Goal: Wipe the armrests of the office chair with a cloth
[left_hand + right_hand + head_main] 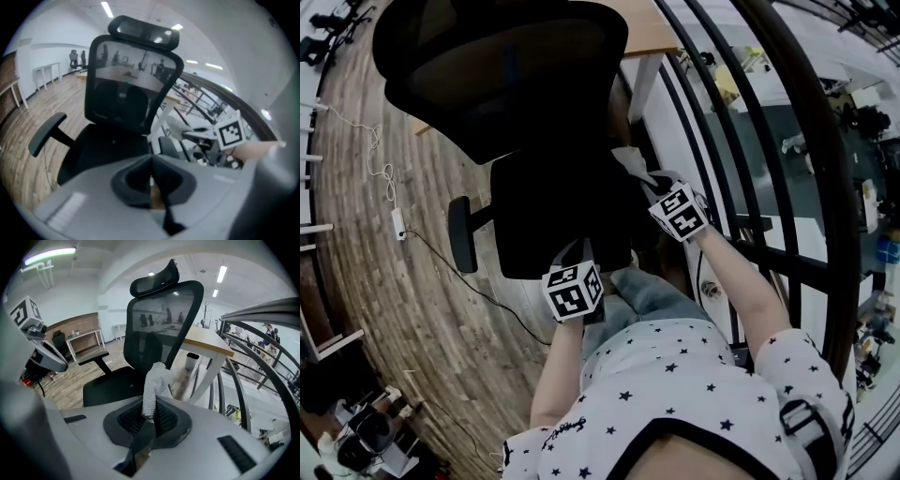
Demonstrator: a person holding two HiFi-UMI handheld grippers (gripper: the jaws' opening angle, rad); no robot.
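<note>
Right gripper view shows the right gripper (149,414), fingers clenched on a cloth (154,380) whose free end stands ahead of them, ready for wiping. The chair (161,319) sits just beyond, one armrest (93,356) to their left. The left gripper (151,165) has its fingers pressed together, empty.

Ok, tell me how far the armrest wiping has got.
Done: the cloth is picked up, clamped in the right gripper. In hand: it is held up beside the office chair; contact with an armrest isn't visible. Left: the far armrest has nothing on it; the left gripper is shut, empty.
</note>
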